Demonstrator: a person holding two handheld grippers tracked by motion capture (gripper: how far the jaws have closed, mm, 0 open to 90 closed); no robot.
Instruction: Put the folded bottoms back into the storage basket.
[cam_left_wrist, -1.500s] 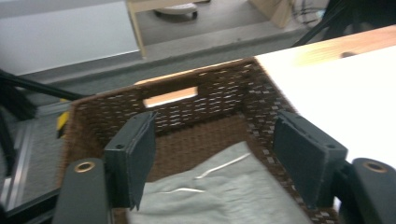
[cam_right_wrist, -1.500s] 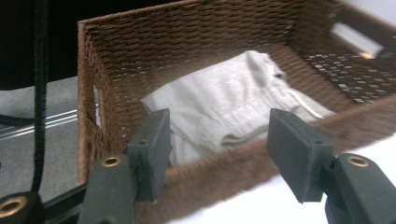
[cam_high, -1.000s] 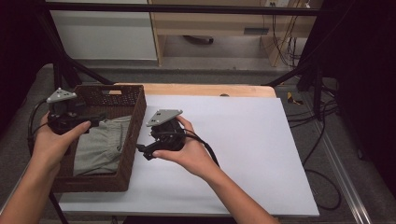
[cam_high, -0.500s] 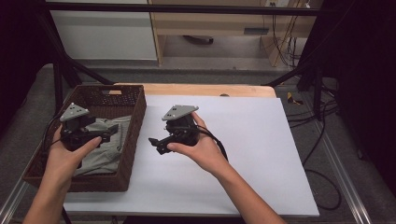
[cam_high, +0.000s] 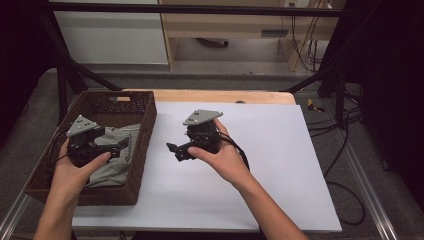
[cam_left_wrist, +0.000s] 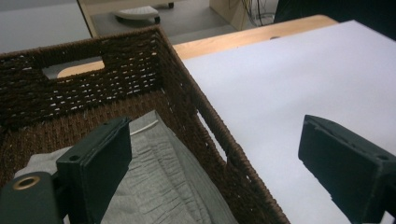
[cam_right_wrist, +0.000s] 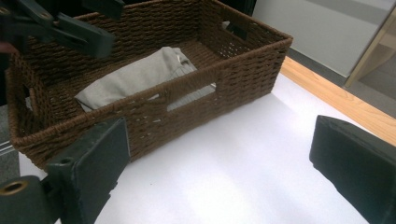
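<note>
The left claw (cam_high: 119, 146) is hovering with its jaws spread wide and nothing between them, over the grey cloth (cam_high: 117, 160) that is lying folded inside the brown wicker basket (cam_high: 145, 131). In the left gripper view, one jaw is hanging above the cloth (cam_left_wrist: 163, 186) while the other is reaching past the basket's near wall (cam_left_wrist: 219, 154) and out over the white sheet (cam_left_wrist: 289, 84), so the claw is straddling that woven rim. The cloth is sitting low in the basket, well below the top of the walls, and is leaving bare wicker floor toward the far end with the handle cutout.

The right claw (cam_high: 174, 150) is also standing wide and holding nothing, and is pointing toward the basket from over the white sheet (cam_high: 250, 165) on the desk. In the right gripper view, its jaws are framing the basket's side wall (cam_right_wrist: 196, 98), with the cloth (cam_right_wrist: 135, 74) showing above the rim and through the handle slot, and the left claw (cam_right_wrist: 70, 25) is hanging above the far corner.

Between the right claw and the basket wall, a strip of bare sheet is lying open. Beyond the right hand (cam_high: 222, 160), the sheet is running clear to its far and right edges, where the wooden desk edge (cam_high: 220, 96) is showing.
</note>
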